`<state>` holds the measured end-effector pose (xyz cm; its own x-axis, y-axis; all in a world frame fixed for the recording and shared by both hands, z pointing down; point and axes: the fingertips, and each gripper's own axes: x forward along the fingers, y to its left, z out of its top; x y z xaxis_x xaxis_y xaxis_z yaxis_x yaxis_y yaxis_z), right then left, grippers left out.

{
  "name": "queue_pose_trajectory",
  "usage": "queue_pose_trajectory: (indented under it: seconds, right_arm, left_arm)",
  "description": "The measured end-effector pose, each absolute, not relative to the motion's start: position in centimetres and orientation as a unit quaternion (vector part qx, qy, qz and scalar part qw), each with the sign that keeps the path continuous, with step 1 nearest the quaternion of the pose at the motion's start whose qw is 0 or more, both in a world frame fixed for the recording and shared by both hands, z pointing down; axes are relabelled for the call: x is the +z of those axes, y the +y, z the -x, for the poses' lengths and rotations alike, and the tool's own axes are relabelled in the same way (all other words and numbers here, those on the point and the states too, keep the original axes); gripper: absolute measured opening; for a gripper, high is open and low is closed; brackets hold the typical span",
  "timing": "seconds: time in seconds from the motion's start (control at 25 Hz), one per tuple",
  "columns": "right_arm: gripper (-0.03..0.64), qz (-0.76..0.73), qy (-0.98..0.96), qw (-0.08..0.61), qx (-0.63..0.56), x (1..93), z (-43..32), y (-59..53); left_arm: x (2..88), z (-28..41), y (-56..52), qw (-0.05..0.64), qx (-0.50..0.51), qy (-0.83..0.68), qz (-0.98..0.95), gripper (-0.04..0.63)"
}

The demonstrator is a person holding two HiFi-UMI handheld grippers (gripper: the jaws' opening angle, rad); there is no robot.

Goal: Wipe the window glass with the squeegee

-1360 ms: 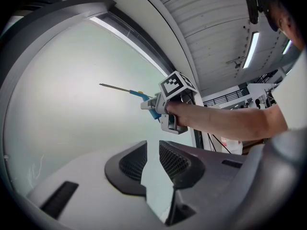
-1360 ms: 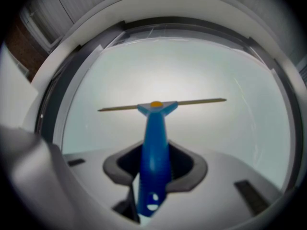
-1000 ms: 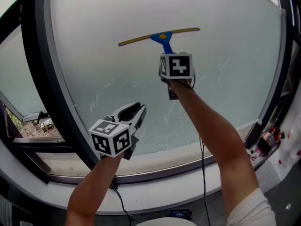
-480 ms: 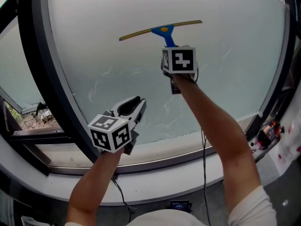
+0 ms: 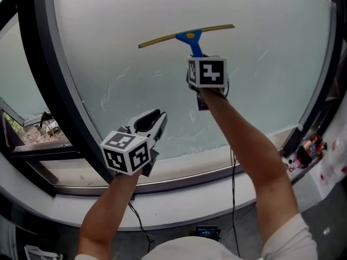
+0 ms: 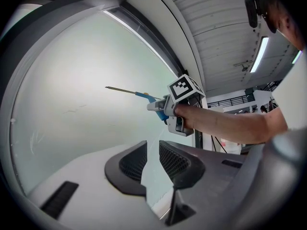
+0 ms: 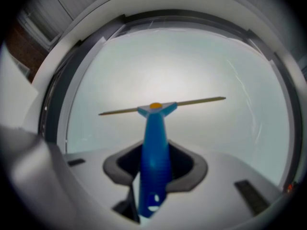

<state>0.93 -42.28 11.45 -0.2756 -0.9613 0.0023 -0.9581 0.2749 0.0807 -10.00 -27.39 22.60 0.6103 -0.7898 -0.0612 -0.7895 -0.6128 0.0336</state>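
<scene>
High on the window glass (image 5: 135, 15), in the head view, the squeegee (image 5: 187, 37) sits slightly tilted, so one end could lift and streak. In the left gripper view, the left gripper (image 6: 152, 159) is narrow and empty. In the right gripper view, the right gripper (image 7: 156, 166) clamps the handle (image 7: 154, 138) low down, where it might twist; blade contact is unclear.

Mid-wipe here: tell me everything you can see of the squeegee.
The squeegee has a blue, plastic-looking handle widening to a triangular head with an orange-yellow spot, and across that a long, thin, yellowish blade bar. It points up the window glass, blade nearly level, its left end a little lower in the head view, and seems to lie against the pane, high on it. The right gripper holds it, jaws shut on the lower handle; nothing else touches it.
</scene>
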Motion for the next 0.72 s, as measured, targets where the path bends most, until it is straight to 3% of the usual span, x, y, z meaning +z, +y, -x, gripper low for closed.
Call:
queue_pose_trajectory:
  seconds: [0.72]
  right_arm:
    - [0.147, -0.600, -0.799, 0.040, 0.003, 16.4, -1.0, -41.9]
  left_arm:
    - [26.2, 10.3, -26.8, 0.034, -0.032, -0.444, -0.895, 0.101]
